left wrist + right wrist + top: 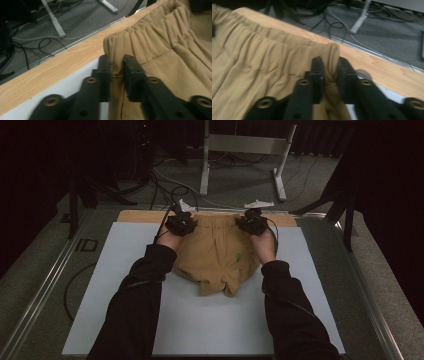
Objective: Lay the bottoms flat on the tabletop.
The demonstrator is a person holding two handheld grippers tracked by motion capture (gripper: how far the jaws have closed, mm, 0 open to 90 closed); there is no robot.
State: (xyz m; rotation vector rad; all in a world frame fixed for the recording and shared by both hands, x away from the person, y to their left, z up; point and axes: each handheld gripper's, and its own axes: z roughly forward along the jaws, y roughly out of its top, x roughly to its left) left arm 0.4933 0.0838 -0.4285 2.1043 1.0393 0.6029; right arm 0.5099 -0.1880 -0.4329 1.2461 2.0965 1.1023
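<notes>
The tan shorts [216, 254] are being spread on the white board [125, 270], waistband [150, 32] lying at the far wooden table edge [50, 72]. The left waistband corner is being straddled by the left gripper [116, 65], jaws parted slightly, fabric running loosely between them. The right corner is being bunched between the slightly parted jaws of the right gripper [329, 67]; a firm pinch cannot be told.

White board [210, 320] on wooden tabletop [135, 216]; metal stand legs [242, 144], cables [165, 182] on grey floor.
</notes>
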